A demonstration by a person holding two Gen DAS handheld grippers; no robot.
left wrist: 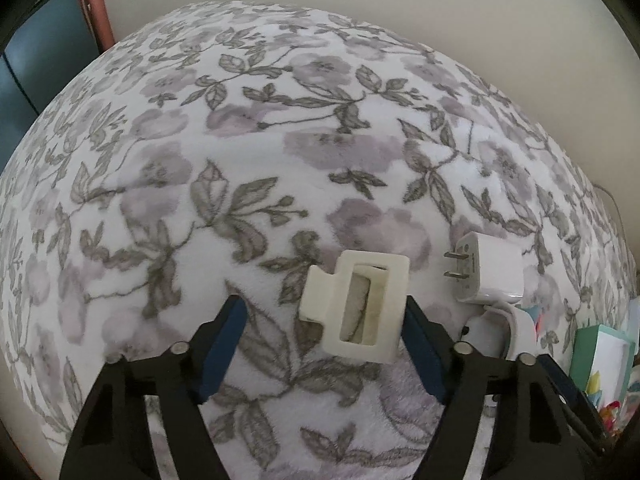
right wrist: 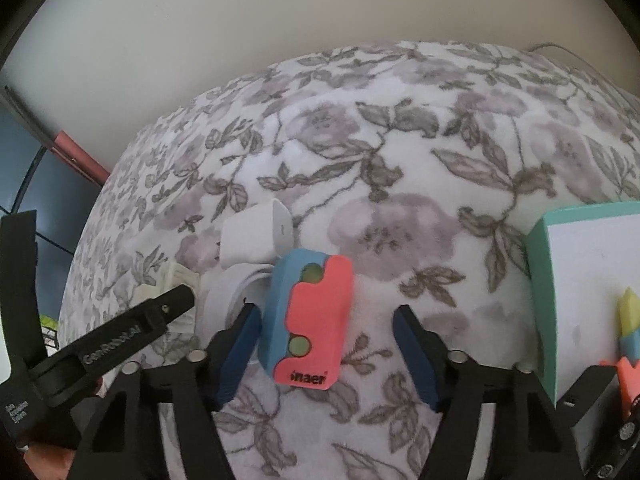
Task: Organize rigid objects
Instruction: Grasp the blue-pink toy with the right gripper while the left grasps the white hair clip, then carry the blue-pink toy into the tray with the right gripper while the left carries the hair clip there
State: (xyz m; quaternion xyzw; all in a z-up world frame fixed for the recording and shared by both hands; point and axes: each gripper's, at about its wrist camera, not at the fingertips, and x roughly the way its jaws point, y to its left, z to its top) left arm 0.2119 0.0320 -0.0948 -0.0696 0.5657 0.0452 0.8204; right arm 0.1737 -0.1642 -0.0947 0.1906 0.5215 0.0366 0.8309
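A cream hair claw clip (left wrist: 357,305) lies on the floral blanket (left wrist: 240,152), between the fingers of my open left gripper (left wrist: 325,344), close to the right finger. A white plug adapter (left wrist: 488,268) lies to its right, with a white cable coil (left wrist: 508,332) below it. In the right wrist view, a pink and blue block (right wrist: 312,320) lies between the fingers of my open right gripper (right wrist: 326,350), nearer the left finger. The adapter (right wrist: 256,240) and coil (right wrist: 228,300) lie just behind it. The left gripper's black finger (right wrist: 132,324) shows at the left.
A teal box (right wrist: 580,292) with a white inside holds yellow, blue and orange pieces (right wrist: 632,332) at the right; it also shows in the left wrist view (left wrist: 600,360). A beige wall (right wrist: 240,20) stands behind the bed. Dark furniture (left wrist: 36,52) is at the left.
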